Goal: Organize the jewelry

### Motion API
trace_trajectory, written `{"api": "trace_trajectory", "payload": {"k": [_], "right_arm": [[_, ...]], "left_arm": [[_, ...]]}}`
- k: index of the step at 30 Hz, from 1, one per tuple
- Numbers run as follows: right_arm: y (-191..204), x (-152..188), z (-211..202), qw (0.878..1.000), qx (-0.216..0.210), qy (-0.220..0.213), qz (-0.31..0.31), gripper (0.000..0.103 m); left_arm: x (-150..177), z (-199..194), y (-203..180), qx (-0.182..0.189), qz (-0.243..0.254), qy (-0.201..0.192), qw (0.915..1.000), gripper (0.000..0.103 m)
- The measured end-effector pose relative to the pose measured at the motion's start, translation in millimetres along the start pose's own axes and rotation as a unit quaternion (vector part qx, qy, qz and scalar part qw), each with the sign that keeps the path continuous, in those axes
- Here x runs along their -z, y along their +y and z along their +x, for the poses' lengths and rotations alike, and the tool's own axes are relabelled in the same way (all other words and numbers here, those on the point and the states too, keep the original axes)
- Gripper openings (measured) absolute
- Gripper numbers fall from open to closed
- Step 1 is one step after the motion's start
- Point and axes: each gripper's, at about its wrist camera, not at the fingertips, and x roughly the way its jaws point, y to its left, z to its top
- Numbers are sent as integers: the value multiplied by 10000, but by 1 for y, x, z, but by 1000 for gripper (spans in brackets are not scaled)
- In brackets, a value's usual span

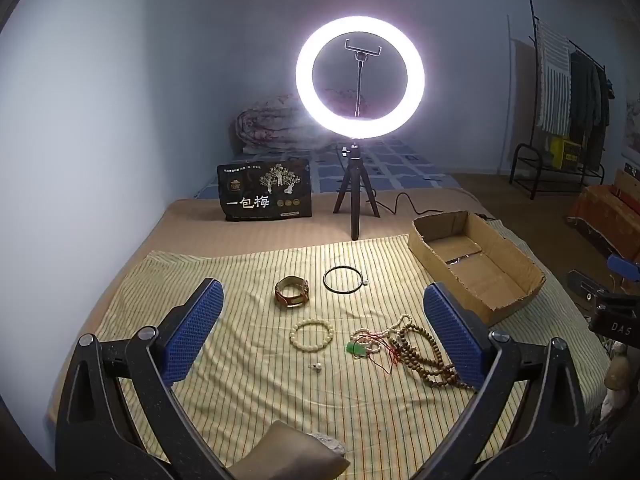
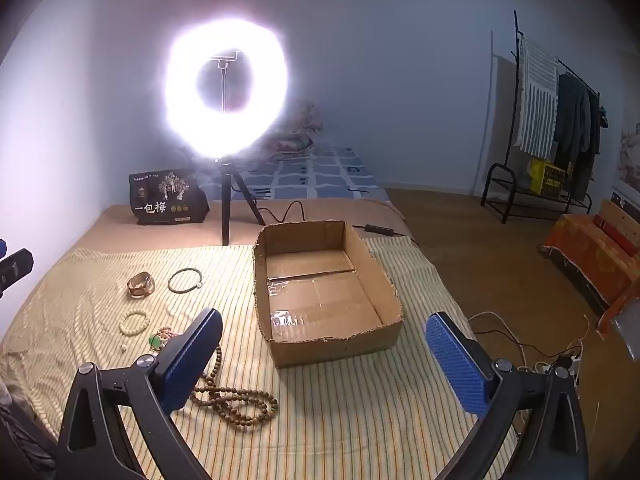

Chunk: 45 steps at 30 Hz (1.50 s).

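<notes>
Jewelry lies on a striped cloth (image 1: 248, 392): a brown watch (image 1: 291, 291), a black ring bracelet (image 1: 343, 279), a white bead bracelet (image 1: 311, 335), a small pearl earring (image 1: 316, 367), a tangle with a green pendant (image 1: 357, 348) and a brown bead necklace (image 1: 432, 360). An open cardboard box (image 1: 516, 292) sits at the right. My left gripper (image 1: 320, 340) is open above the jewelry. My right gripper (image 2: 324, 364) is open in front of the box (image 2: 336, 344); the bead necklace (image 2: 236, 400) lies by its left finger (image 2: 188, 364).
A lit ring light on a tripod (image 1: 356, 208) and a black snack bag (image 1: 265, 191) stand behind the cloth. A cable (image 2: 288, 208) runs behind the box. A clothes rack (image 2: 548, 132) and an orange-covered bench (image 2: 592, 260) stand at the right.
</notes>
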Motion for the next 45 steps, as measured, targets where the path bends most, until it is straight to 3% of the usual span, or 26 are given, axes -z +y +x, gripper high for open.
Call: {"api": "trace_trajectory", "payload": {"k": [45], "right_arm": [[3,4,1,9999,-85,83,-1,103]], "left_arm": [[-1,-1,2,-106,39,-110,9999,102]]}}
